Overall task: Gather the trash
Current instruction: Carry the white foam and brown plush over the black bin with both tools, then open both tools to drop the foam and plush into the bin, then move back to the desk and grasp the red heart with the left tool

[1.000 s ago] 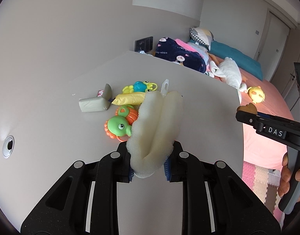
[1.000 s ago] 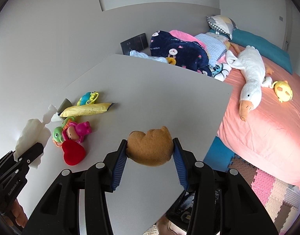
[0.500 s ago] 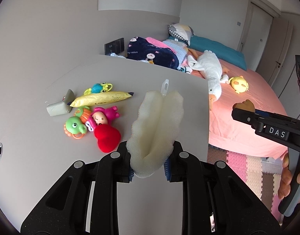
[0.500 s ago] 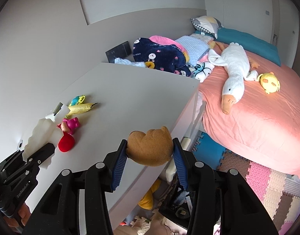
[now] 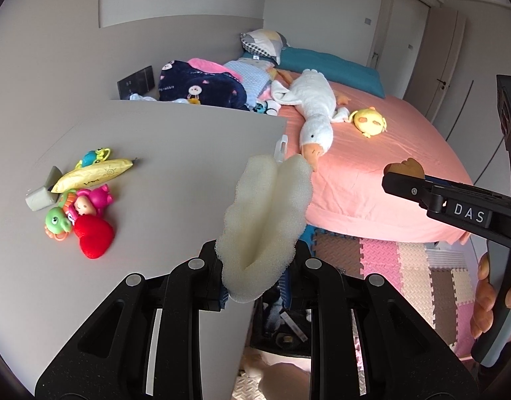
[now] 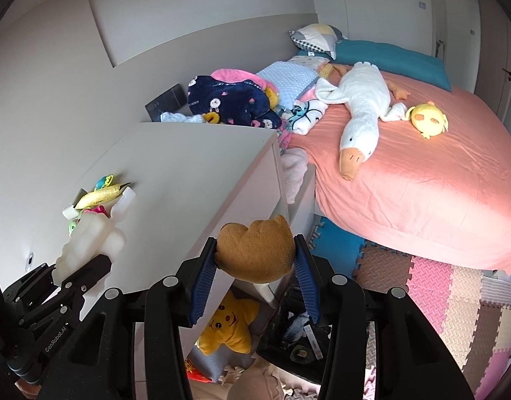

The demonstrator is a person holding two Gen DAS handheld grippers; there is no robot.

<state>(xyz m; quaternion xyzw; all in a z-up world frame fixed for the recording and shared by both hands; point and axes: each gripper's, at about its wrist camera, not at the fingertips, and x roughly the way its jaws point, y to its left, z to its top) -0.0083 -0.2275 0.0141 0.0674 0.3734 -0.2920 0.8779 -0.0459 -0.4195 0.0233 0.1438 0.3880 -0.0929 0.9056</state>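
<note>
— Bedroom, grey tabletop; where is the trash?
— White foam piece is clenched in the left gripper, brown sponge in the right gripper, past the tabletop's near edge.
— How should it be done?
— Both grips should be kept until the dark bin below is centred.

light: soft, even daylight | shadows: faint | focus: sharp | distortion: strong fisheye bending, dark vignetted corners
</note>
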